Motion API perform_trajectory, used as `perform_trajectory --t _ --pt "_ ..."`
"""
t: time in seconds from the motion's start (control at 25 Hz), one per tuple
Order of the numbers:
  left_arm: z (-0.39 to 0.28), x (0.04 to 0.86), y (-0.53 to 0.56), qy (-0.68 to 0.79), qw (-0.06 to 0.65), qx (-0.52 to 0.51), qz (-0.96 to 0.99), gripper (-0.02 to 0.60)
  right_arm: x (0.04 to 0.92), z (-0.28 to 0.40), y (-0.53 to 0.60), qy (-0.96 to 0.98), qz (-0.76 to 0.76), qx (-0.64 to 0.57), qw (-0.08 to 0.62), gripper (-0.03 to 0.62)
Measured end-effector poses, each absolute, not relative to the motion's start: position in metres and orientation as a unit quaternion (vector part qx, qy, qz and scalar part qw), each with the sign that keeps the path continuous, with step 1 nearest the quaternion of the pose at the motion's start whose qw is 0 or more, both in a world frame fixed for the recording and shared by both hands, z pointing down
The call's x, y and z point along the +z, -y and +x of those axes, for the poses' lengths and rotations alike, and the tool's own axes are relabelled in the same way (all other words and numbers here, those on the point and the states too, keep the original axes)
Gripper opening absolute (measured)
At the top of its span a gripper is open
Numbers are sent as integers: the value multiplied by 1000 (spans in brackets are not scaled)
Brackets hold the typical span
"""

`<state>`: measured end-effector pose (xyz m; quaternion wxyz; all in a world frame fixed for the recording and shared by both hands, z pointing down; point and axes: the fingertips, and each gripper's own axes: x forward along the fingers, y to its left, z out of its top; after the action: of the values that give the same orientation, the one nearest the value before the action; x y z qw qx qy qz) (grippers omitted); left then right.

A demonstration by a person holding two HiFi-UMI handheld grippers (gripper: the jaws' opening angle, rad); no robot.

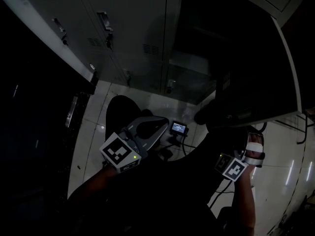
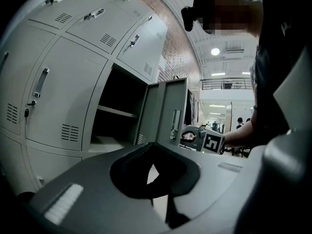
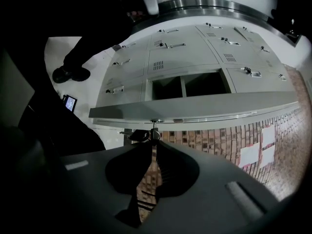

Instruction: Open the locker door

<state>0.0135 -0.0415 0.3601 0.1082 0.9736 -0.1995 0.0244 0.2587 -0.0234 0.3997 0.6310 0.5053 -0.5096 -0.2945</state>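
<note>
Reference: open locker door [image 2: 165,106]. Left of it we find the open compartment [image 2: 117,94], with a shelf [image 2: 114,112] inside. Closed lockers [image 2: 58,91] lie left of and above that compartment. At the door's free edge, keys [image 3: 140,135] hang at the right gripper [image 3: 154,143] jaw tips. The left gripper [image 2: 151,149] is before the door, well apart.

A small lit screen [image 1: 178,128] sits on the pale tiled floor [image 1: 93,146].

Matt painted-metal locker door [image 2: 158,112], glossy floor [image 1: 89,146]

locker door [image 1: 246,58] open, R gripper [image 1: 248,149] at its edge, L gripper [image 1: 147,132] apart, over floor [image 1: 147,100]
</note>
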Motion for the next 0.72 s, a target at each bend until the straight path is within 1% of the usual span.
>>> perform_trajectory --t 0.28,0.72 --pt "15 361 42 198 109 26 974 12 400 277 22 494 515 -286 639 31" --pt "17 359 41 196 106 26 975 12 397 278 17 498 521 -280 634 32"
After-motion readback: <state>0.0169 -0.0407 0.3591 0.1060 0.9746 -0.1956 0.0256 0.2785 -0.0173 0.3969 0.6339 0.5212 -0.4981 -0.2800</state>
